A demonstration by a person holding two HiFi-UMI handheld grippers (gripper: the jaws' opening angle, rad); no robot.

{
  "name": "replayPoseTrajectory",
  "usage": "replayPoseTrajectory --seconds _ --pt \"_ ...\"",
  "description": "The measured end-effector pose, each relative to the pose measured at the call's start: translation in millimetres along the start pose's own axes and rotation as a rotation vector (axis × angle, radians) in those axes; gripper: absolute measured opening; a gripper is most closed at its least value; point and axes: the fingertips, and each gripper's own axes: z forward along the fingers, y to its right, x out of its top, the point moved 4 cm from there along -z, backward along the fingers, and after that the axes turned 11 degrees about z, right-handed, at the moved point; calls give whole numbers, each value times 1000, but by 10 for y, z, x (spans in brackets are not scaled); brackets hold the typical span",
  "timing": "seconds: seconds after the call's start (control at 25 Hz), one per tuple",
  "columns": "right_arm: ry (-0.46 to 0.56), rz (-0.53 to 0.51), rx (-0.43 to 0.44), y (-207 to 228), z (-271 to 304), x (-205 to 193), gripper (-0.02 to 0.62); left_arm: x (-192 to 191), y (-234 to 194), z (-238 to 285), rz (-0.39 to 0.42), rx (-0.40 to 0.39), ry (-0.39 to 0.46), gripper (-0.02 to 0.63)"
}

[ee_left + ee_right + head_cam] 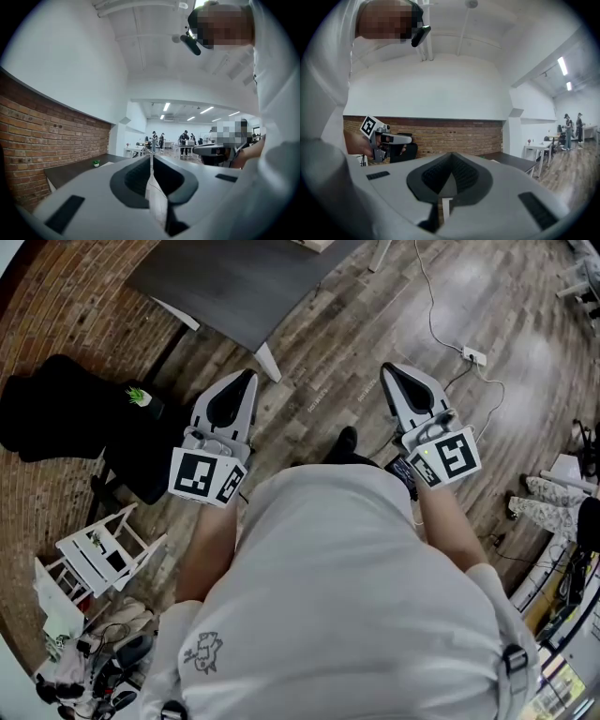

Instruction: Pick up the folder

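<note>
Standing on wood floor (356,324), short of dark table (234,282). My left gripper (247,379): jaws together, nothing between. My right gripper (391,371): jaws together, empty. Both held level. Folder: in no view. Step, by my judgement: approach, pick not begun. Next: locate folder, part jaws before closing in.

Brick wall (56,324), wood floor (375,324)
</note>
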Motion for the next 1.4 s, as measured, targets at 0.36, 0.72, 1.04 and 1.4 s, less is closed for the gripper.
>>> replayPoseTrajectory --seconds 0.36,0.72,1.04,1.4 --pt "-4 8 13 705 -54 147 177 56 192 735 -4 -29 -3 213" --pt "-7 0 -16 1556 -544 180 258 34 678 1610 10 -73 -29 297" --pt "1 34 -38 1949 -700 207 293 53 930 2122 -8 -128 -28 335" --pt "-18 55 -95 2282 -636 147 298 -84 872 2644 -39 -177 -24 349"
